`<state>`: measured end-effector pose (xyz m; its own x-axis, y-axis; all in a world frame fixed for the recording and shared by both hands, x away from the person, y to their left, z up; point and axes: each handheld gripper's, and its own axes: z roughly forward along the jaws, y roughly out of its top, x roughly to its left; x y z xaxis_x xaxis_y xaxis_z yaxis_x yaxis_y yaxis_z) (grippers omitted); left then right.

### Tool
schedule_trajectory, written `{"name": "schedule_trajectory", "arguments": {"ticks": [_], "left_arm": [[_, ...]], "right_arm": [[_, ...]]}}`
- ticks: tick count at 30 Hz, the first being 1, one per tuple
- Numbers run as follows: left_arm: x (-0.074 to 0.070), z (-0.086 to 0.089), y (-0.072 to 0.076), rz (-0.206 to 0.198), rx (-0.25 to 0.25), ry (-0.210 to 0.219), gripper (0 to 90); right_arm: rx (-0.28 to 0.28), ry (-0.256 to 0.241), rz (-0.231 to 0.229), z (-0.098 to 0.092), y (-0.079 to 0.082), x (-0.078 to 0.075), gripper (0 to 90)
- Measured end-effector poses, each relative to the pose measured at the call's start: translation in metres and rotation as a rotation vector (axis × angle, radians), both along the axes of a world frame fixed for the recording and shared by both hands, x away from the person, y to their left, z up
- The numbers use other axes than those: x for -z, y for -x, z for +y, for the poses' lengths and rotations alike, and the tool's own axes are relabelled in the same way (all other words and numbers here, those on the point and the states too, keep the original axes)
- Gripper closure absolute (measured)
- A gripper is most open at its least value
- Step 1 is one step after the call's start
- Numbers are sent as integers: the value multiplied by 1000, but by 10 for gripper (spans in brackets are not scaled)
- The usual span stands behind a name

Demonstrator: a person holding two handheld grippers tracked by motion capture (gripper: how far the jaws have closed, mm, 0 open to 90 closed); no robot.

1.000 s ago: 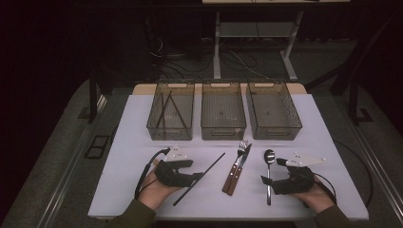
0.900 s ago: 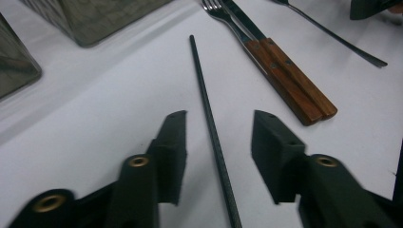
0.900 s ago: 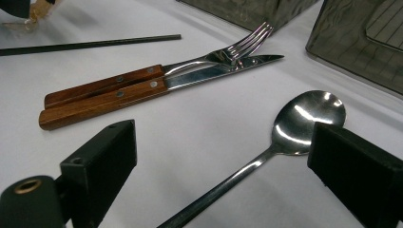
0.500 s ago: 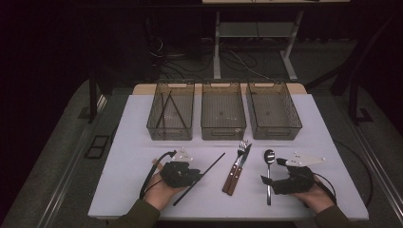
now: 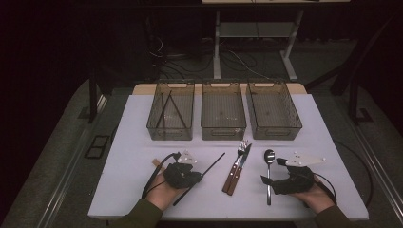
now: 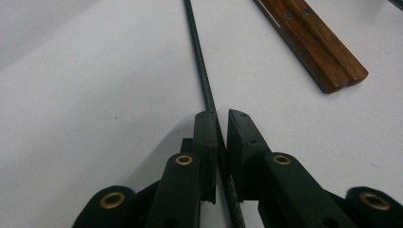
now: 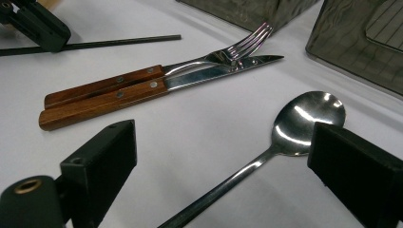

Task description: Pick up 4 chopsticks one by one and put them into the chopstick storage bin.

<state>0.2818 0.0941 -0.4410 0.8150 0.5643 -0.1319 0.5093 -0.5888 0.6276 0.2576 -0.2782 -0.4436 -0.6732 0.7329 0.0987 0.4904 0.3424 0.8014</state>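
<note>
Near the front edge of the white counter, towards its left corner, the left gripper has its fingers clenched on a thin black rod lying flat there. Towards the right corner, the right gripper holds its fingers spread wide either side of a spoon, not touching it.

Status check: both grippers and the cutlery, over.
Left gripper shut on black chopstick, flat on table. Right gripper open, straddling spoon handle, not gripping. Fork and knife between them, untouched.

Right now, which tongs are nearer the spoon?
Right. The right tongs stand open with the spoon handle running between the jaws. The left tongs sit across the table, closed around the black rod, beyond the fork and knife.
</note>
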Motion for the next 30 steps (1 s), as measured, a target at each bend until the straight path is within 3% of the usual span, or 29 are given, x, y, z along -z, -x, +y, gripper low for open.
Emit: {"name": "schedule_trajectory", "arguments": {"ticks": [13,20,30], "left_arm": [[-1,-3,2,-15,-6,-20,858],[-1,-2,1,-4,-2,-21,860],[-5,2,-1,9,18,13,860]], "right_arm": [[-1,0,-1,0,0,0,89],[0,-1,0,0,0,0,89],[-5,3,3,1,0,0,89]]}}
